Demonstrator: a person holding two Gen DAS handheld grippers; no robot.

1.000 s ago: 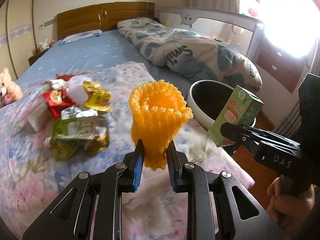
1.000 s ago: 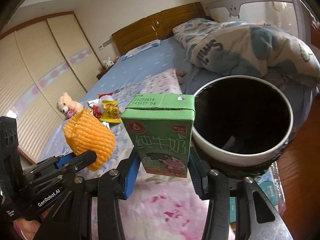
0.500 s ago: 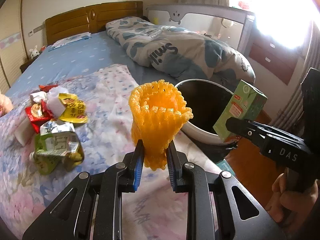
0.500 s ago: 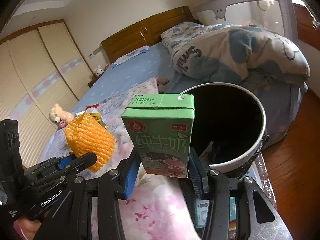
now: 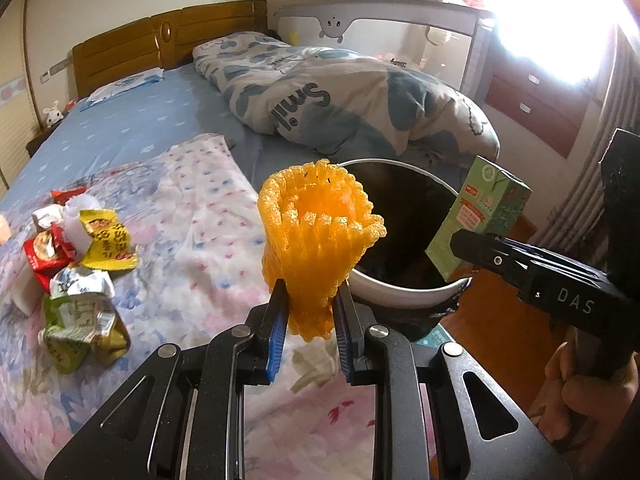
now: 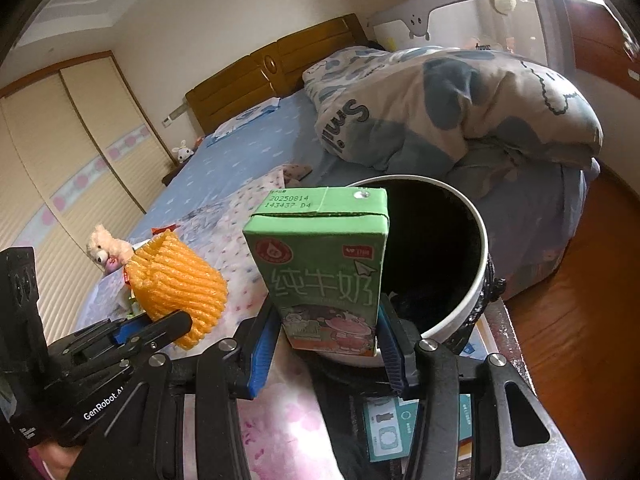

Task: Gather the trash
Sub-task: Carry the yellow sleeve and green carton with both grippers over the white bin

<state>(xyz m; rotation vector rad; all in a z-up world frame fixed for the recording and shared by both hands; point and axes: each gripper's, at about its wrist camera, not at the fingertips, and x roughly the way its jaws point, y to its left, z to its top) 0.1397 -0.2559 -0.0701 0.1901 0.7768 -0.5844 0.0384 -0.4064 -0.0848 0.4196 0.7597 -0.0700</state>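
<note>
Both grippers have moved closer to the bin [image 5: 404, 294] (white rim, dark inside): left gripper [image 5: 309, 322] clamps the orange foam net [image 5: 316, 240]; right gripper [image 6: 326, 346] clamps the green milk carton [image 6: 320, 264], beside the bed [image 5: 140, 128].

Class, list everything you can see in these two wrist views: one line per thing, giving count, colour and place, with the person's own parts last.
foam fruit net: one, orange, clamped in the left gripper.
milk carton: one, green, clamped in the right gripper, before the bin's mouth.
trash bin: one, white rim, black liner, beside the bed's edge.
snack wrappers: a pile, red, yellow, green, silver, on the floral blanket.
floral blanket: one, pink and blue, on the bed.
duvet: one, white and blue, bunched on the bed.
headboard: one, brown wood, far end.
plush toy: one, beige, on the bed.
left gripper: one, black, blue pads.
right gripper: one, black, blue pads.
hand: one, holding the right gripper's handle.
</note>
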